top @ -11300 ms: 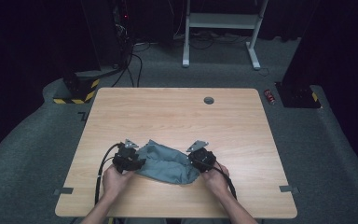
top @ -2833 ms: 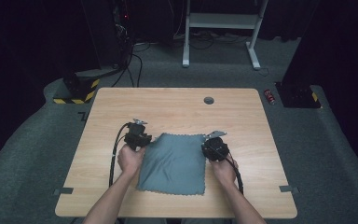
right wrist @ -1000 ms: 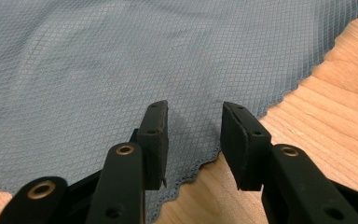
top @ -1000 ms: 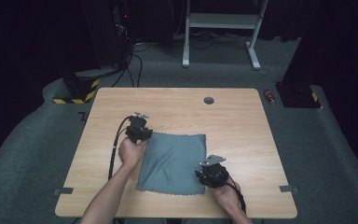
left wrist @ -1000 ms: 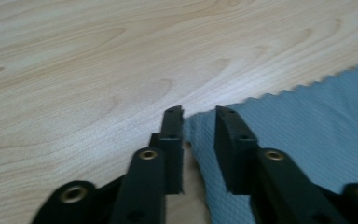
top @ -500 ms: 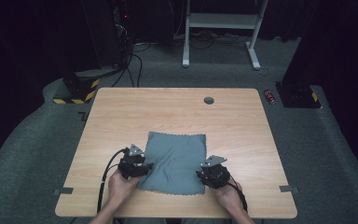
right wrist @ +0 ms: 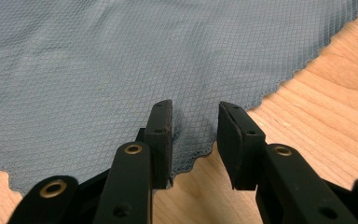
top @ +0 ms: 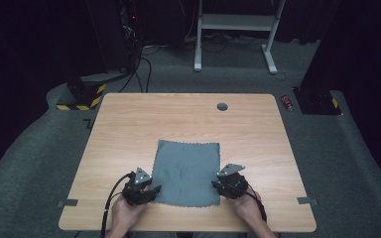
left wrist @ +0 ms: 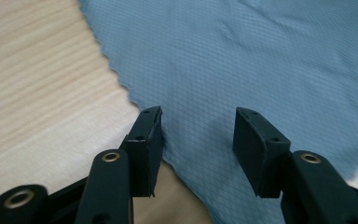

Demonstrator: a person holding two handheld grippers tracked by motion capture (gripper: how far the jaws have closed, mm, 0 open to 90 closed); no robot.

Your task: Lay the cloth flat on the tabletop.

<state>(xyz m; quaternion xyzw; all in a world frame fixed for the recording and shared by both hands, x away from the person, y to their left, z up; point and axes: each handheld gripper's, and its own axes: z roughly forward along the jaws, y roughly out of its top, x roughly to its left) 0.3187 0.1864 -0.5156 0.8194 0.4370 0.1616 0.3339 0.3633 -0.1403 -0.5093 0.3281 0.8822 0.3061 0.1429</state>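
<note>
Two claws at cloth's near corners
Left claw point(top: 151, 190) and right claw point(top: 217, 184) both parted, unclamped, over blue-grey cloth point(top: 188, 171) lying flat near counter's point(top: 129, 129) front edge.

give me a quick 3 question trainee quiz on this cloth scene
1. True or false: the grey cloth lies crumpled in a heap.
2. Which corners of the cloth are the left hand-held gripper and right hand-held gripper at: A) far corners, B) near corners?
3. What small round feature sits near the far edge of the table?

Key
1. False: it lies spread flat.
2. B.
3. A dark round hole.
</note>
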